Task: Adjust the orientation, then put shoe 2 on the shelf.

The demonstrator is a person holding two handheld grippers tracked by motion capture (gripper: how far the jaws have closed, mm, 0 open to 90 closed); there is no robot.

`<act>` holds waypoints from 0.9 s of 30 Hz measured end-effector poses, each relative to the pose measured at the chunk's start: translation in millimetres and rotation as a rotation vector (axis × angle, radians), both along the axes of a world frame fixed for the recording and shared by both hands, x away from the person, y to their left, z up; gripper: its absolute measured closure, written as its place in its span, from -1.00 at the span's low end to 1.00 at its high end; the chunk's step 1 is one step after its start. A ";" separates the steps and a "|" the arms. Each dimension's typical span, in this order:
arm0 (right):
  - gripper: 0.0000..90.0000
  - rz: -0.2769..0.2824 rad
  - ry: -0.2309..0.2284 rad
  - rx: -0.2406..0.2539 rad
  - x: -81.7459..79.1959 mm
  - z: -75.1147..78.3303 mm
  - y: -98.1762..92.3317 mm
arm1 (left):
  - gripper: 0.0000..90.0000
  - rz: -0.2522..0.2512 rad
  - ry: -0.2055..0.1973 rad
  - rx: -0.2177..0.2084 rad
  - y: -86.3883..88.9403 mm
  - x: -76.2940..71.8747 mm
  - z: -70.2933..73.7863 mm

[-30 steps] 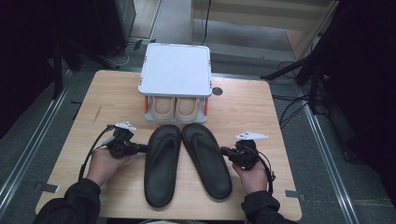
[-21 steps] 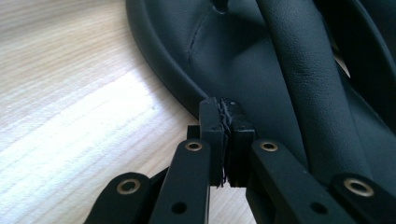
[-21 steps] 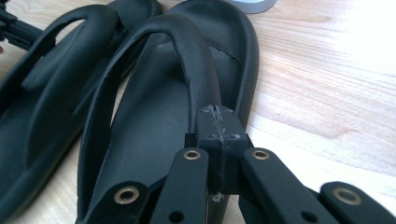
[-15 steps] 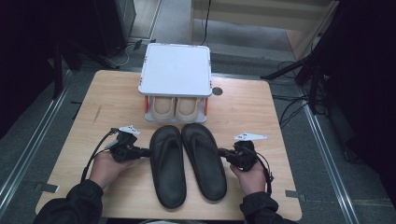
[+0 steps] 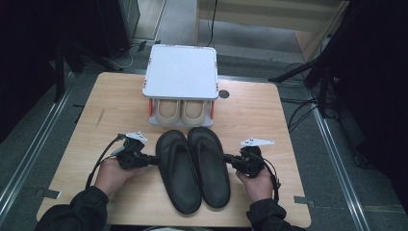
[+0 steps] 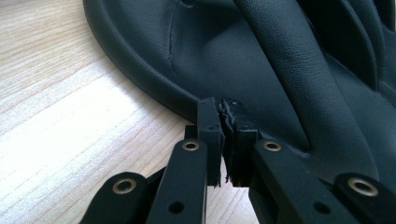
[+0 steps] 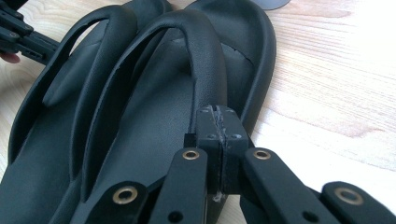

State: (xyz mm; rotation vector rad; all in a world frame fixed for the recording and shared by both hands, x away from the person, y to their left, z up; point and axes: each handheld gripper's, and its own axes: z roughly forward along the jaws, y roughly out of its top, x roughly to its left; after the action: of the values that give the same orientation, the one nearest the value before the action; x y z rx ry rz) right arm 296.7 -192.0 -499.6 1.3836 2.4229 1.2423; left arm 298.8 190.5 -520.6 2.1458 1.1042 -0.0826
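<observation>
You are sitting at a wooden tabletop (image 5: pixel 269 115) with a pair of black flip-flops lying side by side between your two tongs. Your left tongs (image 5: pixel 153 159) are pinching the outer rim of the left flip-flop (image 5: pixel 177 171), though the jaws have just been easing apart a little while the rim is between them. Your right tongs (image 5: pixel 228 159) are pressed together on the outer edge of the right flip-flop (image 5: pixel 208 166), beside its strap.

Just beyond the tips of both tongs, a small white two-tier shoe rack (image 5: pixel 181 77) is standing with a beige pair (image 5: pixel 181 110) occupying its lower shelf. The black pair is resting on the tabletop in front of the rack, so taking the pair off the rack seems finished. Letting go is what seems to be remaining.
</observation>
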 end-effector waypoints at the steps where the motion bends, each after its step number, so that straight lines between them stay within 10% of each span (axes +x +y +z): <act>1: 1.00 0.001 -0.003 -0.004 0.0 0.2 -0.4 | 0.93 0.001 0.000 0.002 0.0 0.0 0.1; 27: 0.57 0.006 -0.138 0.054 -18.0 19.2 13.3 | 0.37 0.057 -0.090 -0.068 17.6 2.0 26.8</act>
State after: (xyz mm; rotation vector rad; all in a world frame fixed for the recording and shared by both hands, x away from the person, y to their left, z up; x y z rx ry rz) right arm 278.7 -178.6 -480.5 1.2595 2.3199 1.3660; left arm 300.7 208.1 -493.8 2.0363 1.0942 0.0025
